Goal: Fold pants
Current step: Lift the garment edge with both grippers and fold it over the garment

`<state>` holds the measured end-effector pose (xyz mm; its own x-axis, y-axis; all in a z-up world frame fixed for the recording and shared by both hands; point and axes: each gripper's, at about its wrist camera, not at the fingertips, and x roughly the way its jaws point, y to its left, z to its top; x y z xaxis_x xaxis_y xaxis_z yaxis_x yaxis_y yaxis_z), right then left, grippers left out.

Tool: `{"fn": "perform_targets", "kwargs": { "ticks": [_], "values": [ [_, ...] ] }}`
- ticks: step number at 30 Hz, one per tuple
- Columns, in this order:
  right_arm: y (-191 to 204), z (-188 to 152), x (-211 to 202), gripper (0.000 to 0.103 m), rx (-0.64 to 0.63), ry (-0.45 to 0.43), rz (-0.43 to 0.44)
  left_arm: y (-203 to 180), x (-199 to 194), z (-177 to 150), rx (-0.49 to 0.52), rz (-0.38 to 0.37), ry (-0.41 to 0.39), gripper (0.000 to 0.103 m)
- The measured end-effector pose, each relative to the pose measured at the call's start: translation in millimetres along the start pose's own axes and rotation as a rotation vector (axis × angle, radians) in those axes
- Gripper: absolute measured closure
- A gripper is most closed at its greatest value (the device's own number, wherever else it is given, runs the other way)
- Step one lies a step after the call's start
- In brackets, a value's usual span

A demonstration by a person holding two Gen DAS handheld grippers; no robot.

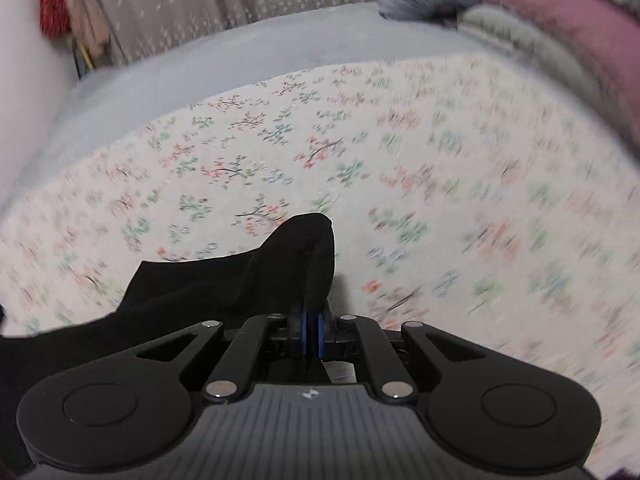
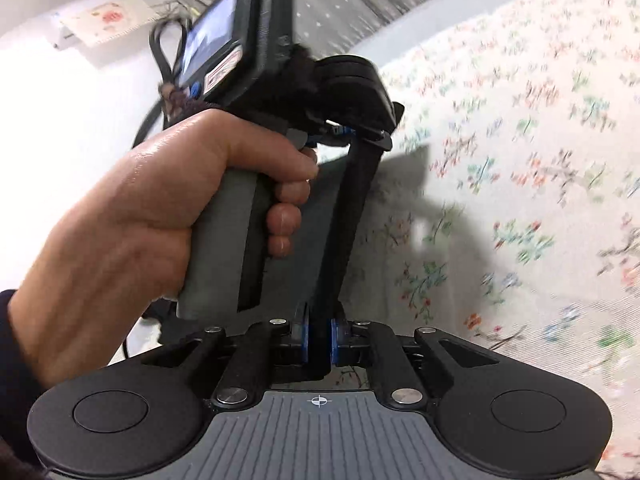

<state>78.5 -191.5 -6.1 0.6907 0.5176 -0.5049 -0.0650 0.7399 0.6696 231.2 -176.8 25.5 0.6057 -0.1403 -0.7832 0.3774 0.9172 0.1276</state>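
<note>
The left tool (image 1: 311,330) is clamped on a fold of the black pants (image 1: 256,276), which trail toward seven o'clock over the floral bedsheet (image 1: 440,160). The right tool (image 2: 319,340) pinches a taut black strip of them (image 2: 352,216), running up toward twelve o'clock.

Under you lies a floral bedsheet (image 1: 400,160), pale with small red and green sprigs. Beyond it, a grey cover (image 1: 224,64), dotted curtain (image 1: 180,4), and at the far right a pink bundle (image 1: 568,24), perhaps folded bedding, blurred.
</note>
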Motion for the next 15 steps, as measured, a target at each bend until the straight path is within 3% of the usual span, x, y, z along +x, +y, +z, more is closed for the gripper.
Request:
{"fn": "perform_targets", "kwargs": {
  "ticks": [7, 15],
  "values": [
    [-25, 11, -62, 0.094, -0.012, -0.079, -0.026, -45, -25, 16, -0.067, -0.102, -0.046, 0.081],
    [-66, 4, -127, 0.094, -0.026, -0.18, -0.108, -134, -25, 20, -0.063, -0.137, -0.07, 0.081]
  ]
}}
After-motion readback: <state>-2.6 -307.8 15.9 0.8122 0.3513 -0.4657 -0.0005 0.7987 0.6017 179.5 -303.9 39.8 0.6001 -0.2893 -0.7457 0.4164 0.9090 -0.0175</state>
